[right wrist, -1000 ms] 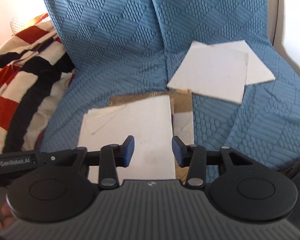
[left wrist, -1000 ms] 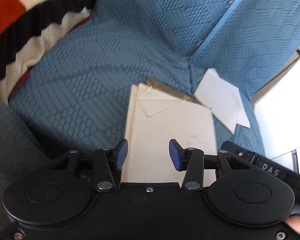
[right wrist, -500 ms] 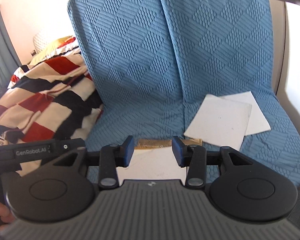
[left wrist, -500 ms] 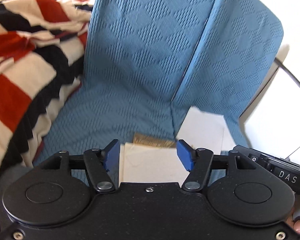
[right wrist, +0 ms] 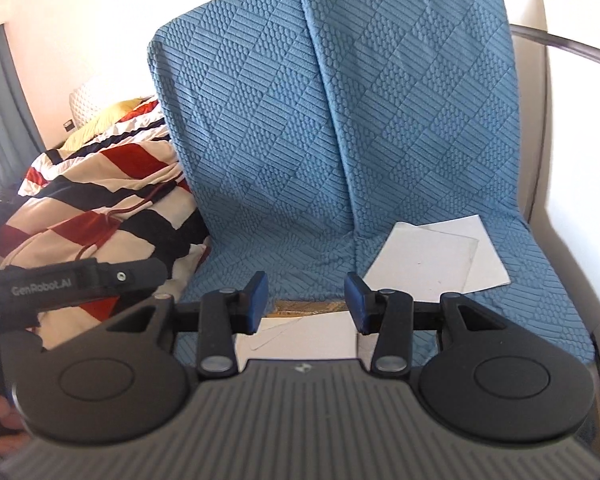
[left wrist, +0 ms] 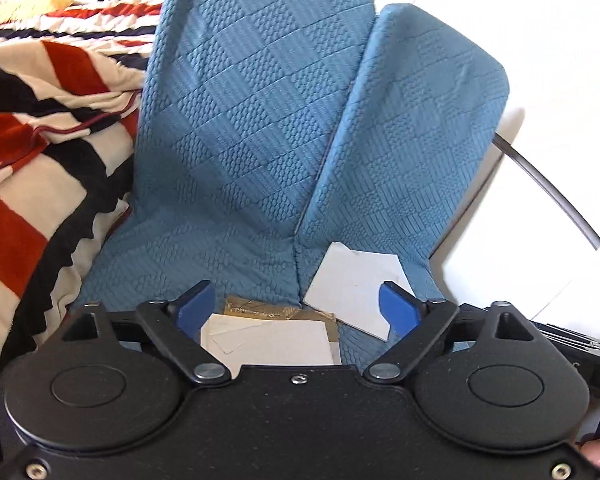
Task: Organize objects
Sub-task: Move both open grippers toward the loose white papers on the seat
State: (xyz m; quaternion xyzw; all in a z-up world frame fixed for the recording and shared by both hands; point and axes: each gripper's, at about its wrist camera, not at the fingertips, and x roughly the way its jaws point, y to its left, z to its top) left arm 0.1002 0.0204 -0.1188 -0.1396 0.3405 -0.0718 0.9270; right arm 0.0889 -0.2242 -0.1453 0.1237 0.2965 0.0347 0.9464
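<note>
Both grippers hang above the blue quilted seat cover (right wrist: 284,168), holding nothing. The left gripper (left wrist: 296,308) is spreading its jaws wide, with only air between its blue pads; the right gripper (right wrist: 306,302) stands partly parted, also unloaded. Below them a stack of white cards (left wrist: 268,340) lies on a brown cardboard piece (left wrist: 260,307), and two more white sheets (right wrist: 424,260) overlap near the right edge. A striped blanket (right wrist: 100,208) is bunched up on the left.

Right claw (right wrist: 306,300) half-open, empty — white cards (right wrist: 432,260) lie on the blue sofa (right wrist: 300,140), striped blanket (right wrist: 100,208) beside
</note>
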